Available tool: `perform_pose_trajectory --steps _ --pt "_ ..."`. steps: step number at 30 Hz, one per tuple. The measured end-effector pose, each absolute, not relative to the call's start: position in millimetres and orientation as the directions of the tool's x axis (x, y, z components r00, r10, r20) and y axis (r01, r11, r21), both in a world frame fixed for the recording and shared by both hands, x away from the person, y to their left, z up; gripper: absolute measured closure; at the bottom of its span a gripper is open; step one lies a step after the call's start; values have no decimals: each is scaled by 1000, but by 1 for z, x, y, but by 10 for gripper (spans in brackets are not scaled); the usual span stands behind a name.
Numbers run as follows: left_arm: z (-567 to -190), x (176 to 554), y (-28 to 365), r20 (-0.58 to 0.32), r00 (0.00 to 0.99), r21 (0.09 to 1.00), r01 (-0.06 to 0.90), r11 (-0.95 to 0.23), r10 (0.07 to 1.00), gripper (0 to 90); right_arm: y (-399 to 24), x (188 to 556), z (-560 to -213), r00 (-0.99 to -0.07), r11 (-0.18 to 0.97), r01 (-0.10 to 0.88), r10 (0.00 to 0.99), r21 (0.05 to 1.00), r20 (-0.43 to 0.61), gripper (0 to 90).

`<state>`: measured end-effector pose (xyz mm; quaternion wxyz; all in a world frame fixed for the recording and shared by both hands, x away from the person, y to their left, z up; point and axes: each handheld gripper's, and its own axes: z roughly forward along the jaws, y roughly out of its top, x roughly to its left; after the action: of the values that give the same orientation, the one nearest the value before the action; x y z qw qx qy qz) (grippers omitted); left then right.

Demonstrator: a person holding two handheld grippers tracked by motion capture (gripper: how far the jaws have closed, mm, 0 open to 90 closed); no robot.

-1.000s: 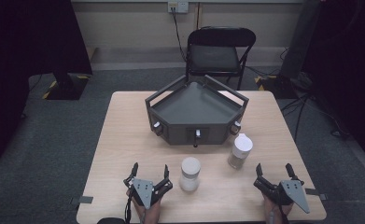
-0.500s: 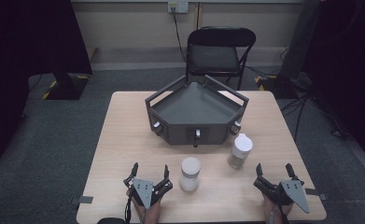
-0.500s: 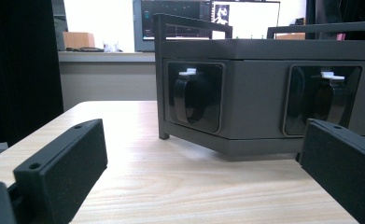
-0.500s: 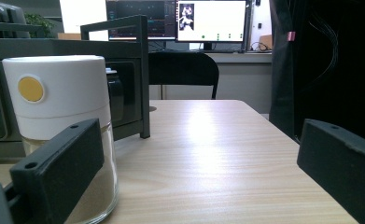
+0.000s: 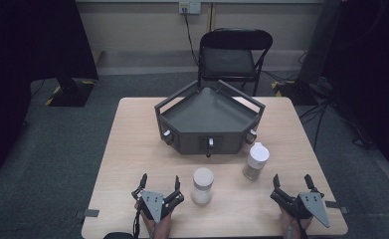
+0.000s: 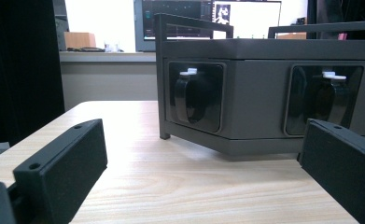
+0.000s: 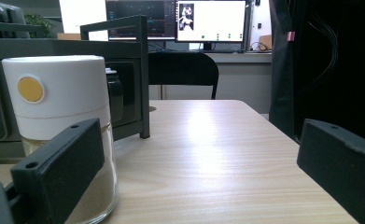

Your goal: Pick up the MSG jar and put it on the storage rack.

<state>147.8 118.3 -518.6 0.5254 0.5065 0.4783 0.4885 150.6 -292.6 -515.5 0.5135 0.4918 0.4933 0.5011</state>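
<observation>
Fingers of both the left gripper (image 5: 158, 190) and right gripper (image 5: 295, 189) stood wide, empty, near the jars (image 5: 202, 185), apparently ready to reach.

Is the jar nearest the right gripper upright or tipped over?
Upright: the jar stands on its glass base, white lid on top, in the high view; the right gripper view shows it vertical too.

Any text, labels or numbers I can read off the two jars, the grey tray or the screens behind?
No text is readable.
Right jar: plain yellow dot on its white lid, no lettering.
Left jar: no label visible.
Grey tray: no markings.
Monitors behind: content too small and blurred to read.
</observation>
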Motion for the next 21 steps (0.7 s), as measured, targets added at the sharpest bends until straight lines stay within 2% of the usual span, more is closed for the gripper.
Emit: perform_pose_trajectory --steps 21 --pt "-517 149 119 -14 60 1000 -20 15 998 0 -291 151 -515 20 16 -29 1000 999 -15 0"
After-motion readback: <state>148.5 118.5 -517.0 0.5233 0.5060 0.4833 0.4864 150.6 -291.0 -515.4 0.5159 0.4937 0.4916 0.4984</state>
